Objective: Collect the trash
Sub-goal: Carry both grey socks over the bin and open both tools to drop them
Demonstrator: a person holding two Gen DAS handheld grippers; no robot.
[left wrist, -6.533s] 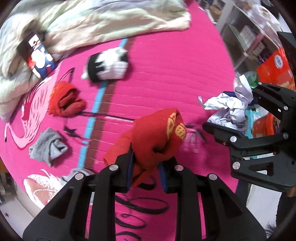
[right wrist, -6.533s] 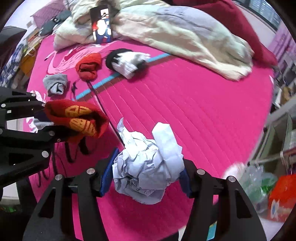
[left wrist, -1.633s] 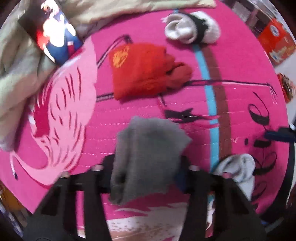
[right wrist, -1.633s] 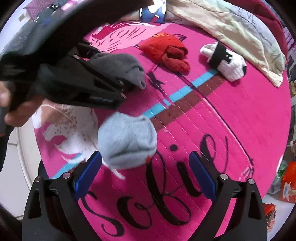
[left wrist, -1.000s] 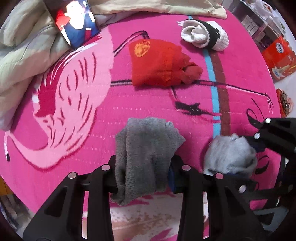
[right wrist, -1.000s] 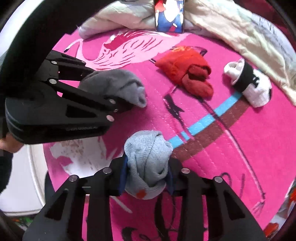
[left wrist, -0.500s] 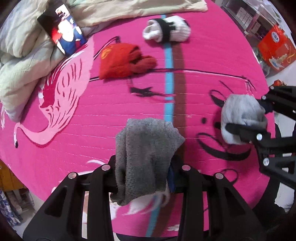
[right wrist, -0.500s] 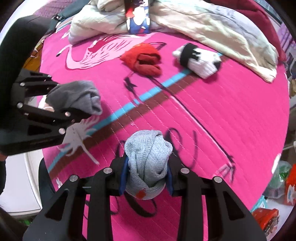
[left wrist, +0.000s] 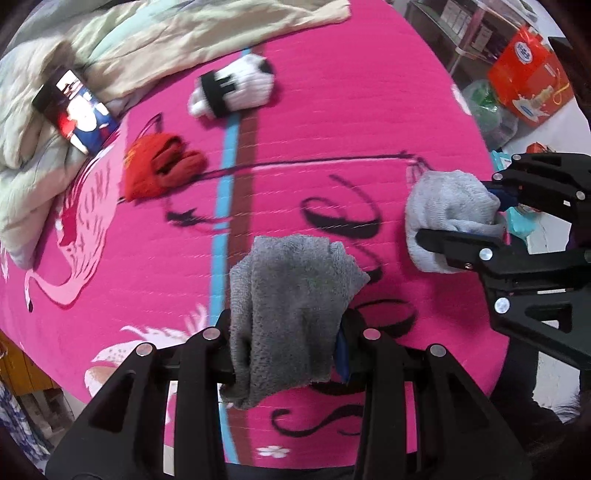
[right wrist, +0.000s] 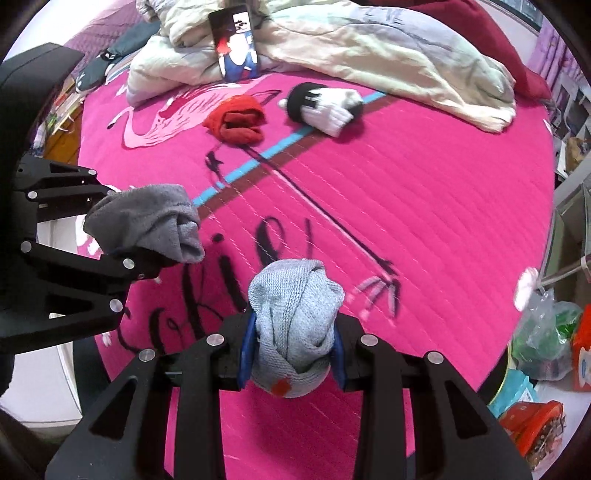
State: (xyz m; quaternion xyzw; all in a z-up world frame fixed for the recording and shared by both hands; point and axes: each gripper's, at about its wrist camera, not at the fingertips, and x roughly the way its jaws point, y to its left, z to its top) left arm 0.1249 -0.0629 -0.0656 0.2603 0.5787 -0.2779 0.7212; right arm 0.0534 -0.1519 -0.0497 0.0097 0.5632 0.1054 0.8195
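My left gripper (left wrist: pixel 286 338) is shut on a dark grey sock (left wrist: pixel 291 306), which hangs above the pink bedspread (left wrist: pixel 351 110). My right gripper (right wrist: pixel 293 350) is shut on a rolled light grey sock (right wrist: pixel 295 325). In the left wrist view the right gripper (left wrist: pixel 498 218) sits at the right with the light grey sock (left wrist: pixel 447 218). In the right wrist view the left gripper (right wrist: pixel 122 236) sits at the left with the dark grey sock (right wrist: pixel 147 221). A red sock (left wrist: pixel 159 168) (right wrist: pixel 236 118) and a white-and-black sock (left wrist: pixel 236 86) (right wrist: pixel 325 101) lie on the bed.
A rumpled pale quilt (right wrist: pixel 369 48) lies along the far side of the bed with a phone (right wrist: pixel 236 40) (left wrist: pixel 77 114) propped on it. Past the bed's right edge are an orange box (left wrist: pixel 528 74), a clear plastic bag (right wrist: pixel 543 332) and shelves (left wrist: pixel 461 22).
Both grippers, each still holding its sock, have moved across the bed towards its right edge and risen a little. The red and white socks now look farther away.
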